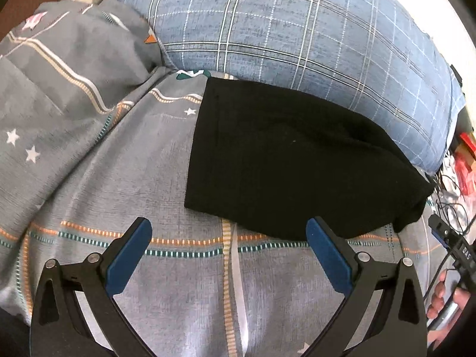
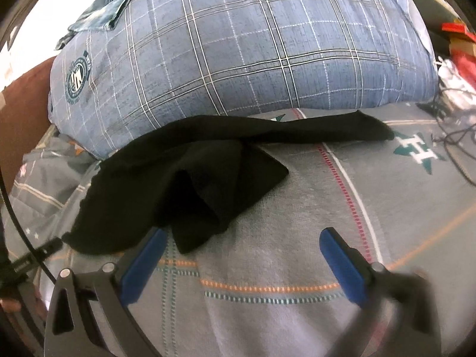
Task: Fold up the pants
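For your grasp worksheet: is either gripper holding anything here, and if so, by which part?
Nothing is held. The left gripper and right gripper are both open, and the black fabric pants lie loose on the grey patterned bedspread.

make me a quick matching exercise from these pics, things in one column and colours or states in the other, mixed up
Things:
1. pants
2. pillow
3. bedsheet
4. left tongs

Colours or states:
a. grey with stars and dashed stripes
b. open, holding nothing
c. black, lying against the pillow
d. blue plaid with a round emblem

Pairs: 1-c, 2-d, 3-a, 4-b
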Demonstrator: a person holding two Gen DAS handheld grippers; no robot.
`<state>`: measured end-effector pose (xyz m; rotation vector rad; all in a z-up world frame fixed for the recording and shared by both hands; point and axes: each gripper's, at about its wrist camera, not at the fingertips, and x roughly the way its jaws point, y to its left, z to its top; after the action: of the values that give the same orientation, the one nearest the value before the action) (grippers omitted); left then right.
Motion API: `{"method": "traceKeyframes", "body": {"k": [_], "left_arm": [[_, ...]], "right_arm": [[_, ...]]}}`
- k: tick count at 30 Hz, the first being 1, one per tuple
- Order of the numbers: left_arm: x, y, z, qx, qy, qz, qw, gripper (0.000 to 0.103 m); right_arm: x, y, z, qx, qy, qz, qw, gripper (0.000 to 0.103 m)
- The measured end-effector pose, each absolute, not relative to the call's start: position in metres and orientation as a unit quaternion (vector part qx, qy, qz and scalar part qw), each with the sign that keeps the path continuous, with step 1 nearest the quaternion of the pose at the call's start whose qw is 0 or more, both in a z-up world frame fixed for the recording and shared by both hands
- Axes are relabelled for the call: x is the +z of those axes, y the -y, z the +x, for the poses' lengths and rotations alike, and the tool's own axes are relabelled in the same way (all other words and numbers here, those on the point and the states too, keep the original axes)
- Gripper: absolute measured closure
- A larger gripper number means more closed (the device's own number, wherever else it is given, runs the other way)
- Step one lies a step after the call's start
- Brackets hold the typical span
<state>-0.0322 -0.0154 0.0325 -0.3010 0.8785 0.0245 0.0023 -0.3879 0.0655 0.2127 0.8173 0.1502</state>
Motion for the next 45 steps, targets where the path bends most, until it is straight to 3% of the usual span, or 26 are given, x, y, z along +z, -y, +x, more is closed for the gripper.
{"method": "traceKeyframes", "body": {"k": [12, 14, 17, 18, 19, 20, 21, 22, 34, 42, 45], "left_arm": [[0.016, 0.024, 0.004, 0.010, -0.437, -0.143, 0.888, 0.000], [0.016, 0.026, 0.011, 0.003, -0.439, -0.141, 0.887, 0.000], [0.017, 0.027, 0.017, 0.005, -0.439, -0.146, 0.887, 0.001], [0.018, 0.027, 0.018, 0.005, -0.438, -0.145, 0.887, 0.013], [0.020, 0.028, 0.019, 0.006, -0.434, -0.138, 0.890, 0.052], [0.022, 0.028, 0.020, 0.014, -0.434, -0.129, 0.891, 0.071], [0.024, 0.027, 0.020, 0.013, -0.431, -0.128, 0.893, 0.078], [0.027, 0.025, 0.020, 0.003, -0.427, -0.134, 0.894, 0.087], [0.093, -0.009, -0.036, -0.049, -0.375, -0.124, 0.917, 0.090], [0.037, -0.031, -0.055, -0.003, -0.434, -0.108, 0.894, 0.090], [0.035, -0.028, -0.060, 0.006, -0.435, -0.115, 0.893, 0.085]], "right_arm": [[0.043, 0.364, 0.029, 0.088, -0.411, 0.070, 0.905, 0.001], [0.041, 0.360, 0.033, 0.093, -0.409, 0.063, 0.906, 0.005], [0.039, 0.357, 0.038, 0.093, -0.404, 0.050, 0.909, 0.024], [0.038, 0.356, 0.039, 0.096, -0.403, 0.051, 0.909, 0.036], [0.036, 0.356, 0.042, 0.099, -0.405, 0.053, 0.907, 0.059], [0.035, 0.356, 0.044, 0.096, -0.405, 0.054, 0.907, 0.068], [0.036, 0.357, 0.044, 0.091, -0.402, 0.054, 0.910, 0.076], [0.039, 0.359, 0.044, 0.087, -0.398, 0.057, 0.912, 0.095], [0.104, 0.350, -0.016, 0.178, -0.354, 0.046, 0.917, 0.096], [0.063, 0.317, -0.052, 0.211, -0.411, -0.008, 0.887, 0.096], [0.049, 0.316, -0.055, 0.199, -0.426, -0.020, 0.882, 0.089]]}}
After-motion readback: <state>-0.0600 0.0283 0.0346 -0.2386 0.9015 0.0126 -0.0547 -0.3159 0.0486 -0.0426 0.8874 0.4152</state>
